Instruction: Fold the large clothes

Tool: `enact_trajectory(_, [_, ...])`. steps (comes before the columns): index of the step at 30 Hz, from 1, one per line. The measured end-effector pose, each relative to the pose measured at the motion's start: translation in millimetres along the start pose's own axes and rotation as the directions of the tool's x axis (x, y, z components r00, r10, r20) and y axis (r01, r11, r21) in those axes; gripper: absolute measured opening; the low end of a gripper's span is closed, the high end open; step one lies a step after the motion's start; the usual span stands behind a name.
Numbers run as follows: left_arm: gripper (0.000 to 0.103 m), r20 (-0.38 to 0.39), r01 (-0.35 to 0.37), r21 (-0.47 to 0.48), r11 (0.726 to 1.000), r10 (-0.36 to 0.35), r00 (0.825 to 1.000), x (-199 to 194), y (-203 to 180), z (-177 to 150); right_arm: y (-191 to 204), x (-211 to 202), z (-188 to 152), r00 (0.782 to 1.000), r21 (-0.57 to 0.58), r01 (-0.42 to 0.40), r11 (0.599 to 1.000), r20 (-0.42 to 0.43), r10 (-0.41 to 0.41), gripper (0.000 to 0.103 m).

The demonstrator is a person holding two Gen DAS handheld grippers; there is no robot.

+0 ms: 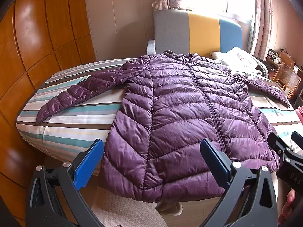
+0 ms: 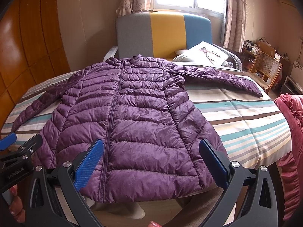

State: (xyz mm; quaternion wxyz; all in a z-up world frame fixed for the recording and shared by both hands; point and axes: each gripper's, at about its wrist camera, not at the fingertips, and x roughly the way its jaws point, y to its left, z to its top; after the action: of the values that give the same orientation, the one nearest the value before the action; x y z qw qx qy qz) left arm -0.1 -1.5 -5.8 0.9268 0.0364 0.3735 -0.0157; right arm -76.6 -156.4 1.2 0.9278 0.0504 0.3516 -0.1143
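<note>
While both my left tongs [image 1: 151, 162] and right tongs [image 2: 151, 162] hang released above the hem, the purple jacket [image 1: 180, 117] lies flat on the bed [image 1: 75, 130], collar pointing away, each sleeve [image 2: 223, 77] spread toward its own side.

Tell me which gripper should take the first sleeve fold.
Either, probably: both are open and hover at the hem of the purple jacket. The left gripper sits on the side of the left sleeve; the right gripper on the side of the right sleeve.
</note>
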Motion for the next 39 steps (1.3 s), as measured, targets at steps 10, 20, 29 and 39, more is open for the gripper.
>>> enact_trajectory(10, [0.101, -0.014, 0.004, -0.001, 1.000, -0.004, 1.000, 3.9, 1.4, 0.4, 1.2, 2.2, -0.2, 1.000, 0.000, -0.003, 1.000, -0.010, 0.003, 0.100])
enact_trajectory(20, [0.101, -0.016, 0.006, 0.000, 1.000, -0.006, 1.000, 4.9, 1.2, 0.9, 1.0, 2.3, 0.0, 1.000, -0.001, -0.011, 1.000, -0.015, 0.011, 0.100])
enact_trajectory(29, [0.101, -0.021, 0.005, 0.002, 1.000, -0.004, 1.000, 5.5, -0.1, 0.4, 0.8, 2.1, -0.2, 1.000, 0.001, -0.009, 1.000, -0.020, 0.009, 0.100])
enact_trajectory(39, [0.101, -0.030, 0.005, -0.001, 1.000, -0.005, 1.000, 8.4, 1.6, 0.7, -0.6, 2.8, 1.4, 1.000, 0.005, -0.011, 1.000, -0.022, 0.011, 0.100])
